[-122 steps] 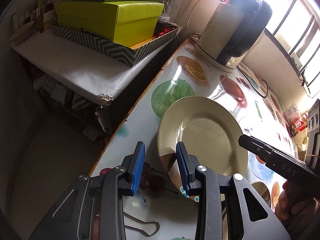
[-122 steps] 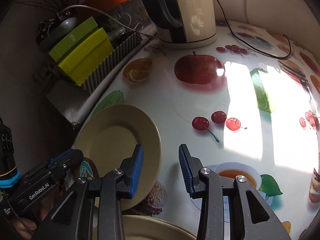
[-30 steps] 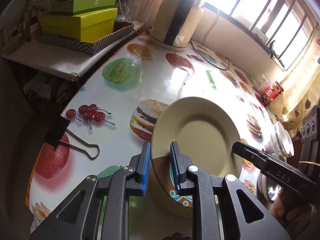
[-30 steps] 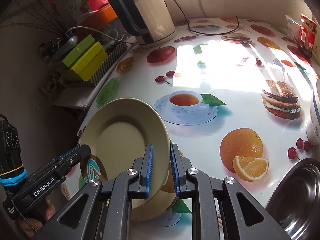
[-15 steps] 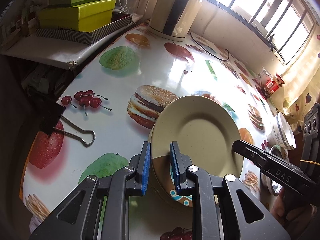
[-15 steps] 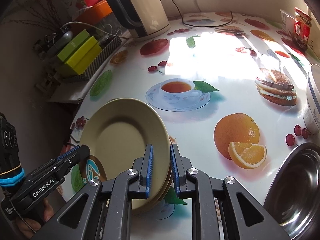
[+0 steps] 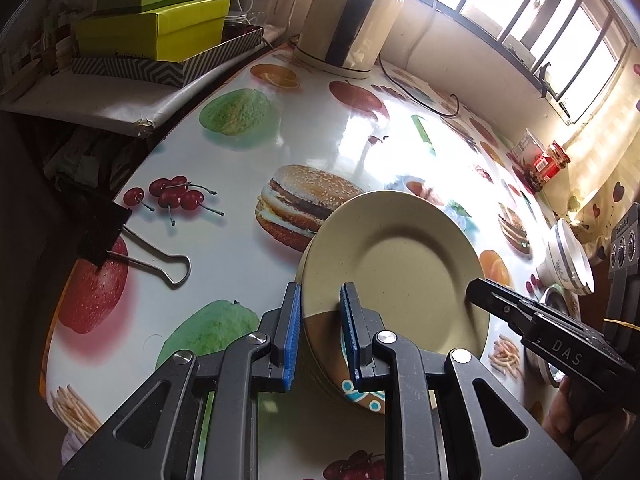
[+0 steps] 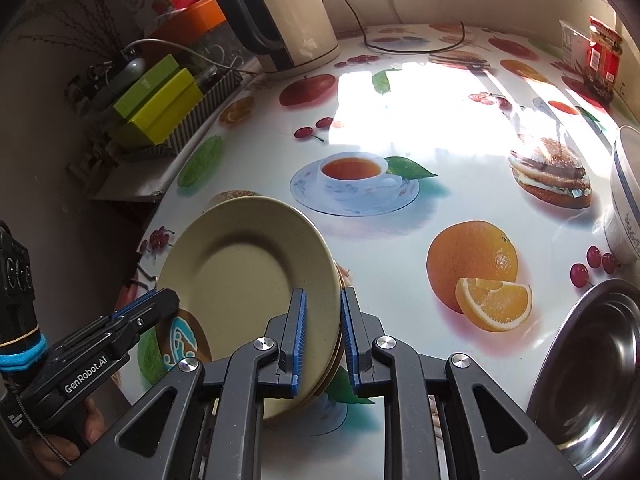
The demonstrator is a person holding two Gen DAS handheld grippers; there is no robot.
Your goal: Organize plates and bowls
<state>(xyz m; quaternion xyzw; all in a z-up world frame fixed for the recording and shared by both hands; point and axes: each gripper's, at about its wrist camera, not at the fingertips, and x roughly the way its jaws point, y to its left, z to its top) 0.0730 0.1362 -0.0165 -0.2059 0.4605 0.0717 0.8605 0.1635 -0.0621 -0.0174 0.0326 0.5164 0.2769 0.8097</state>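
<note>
We see the left gripper (image 7: 318, 334) narrowed onto the near left rim of a stack of beige plates (image 7: 400, 268), its blue pads pressing either side of the rim; the right gripper (image 8: 323, 338) is clamped in the same way on the stack's right rim, so both hold the plates between them; the stack sits tilted over the fruit-printed worktop (image 7: 240, 184), and we cannot tell whether its underside touches the surface. In the right wrist view at least two or three plates show at the edge; the exact count is hard to make out.

Around it, a large binder clip (image 7: 136, 248) lies on the worktop to the left, well apart from the plates; a kettle (image 8: 288, 20) stands at the far edge with its cord trailing along the wall; green boxes (image 7: 160, 24) are stacked on a side shelf beyond the worktop. To the right stand a white bowl (image 8: 626, 200) with a blue band, cut off by the frame, and a steel bowl (image 8: 588, 376), only partly visible; a red jar (image 8: 604, 60) stands near the wall.

The near rim of the plates is hidden behind the gripper bodies; sunlight washes out the middle of the worktop.
</note>
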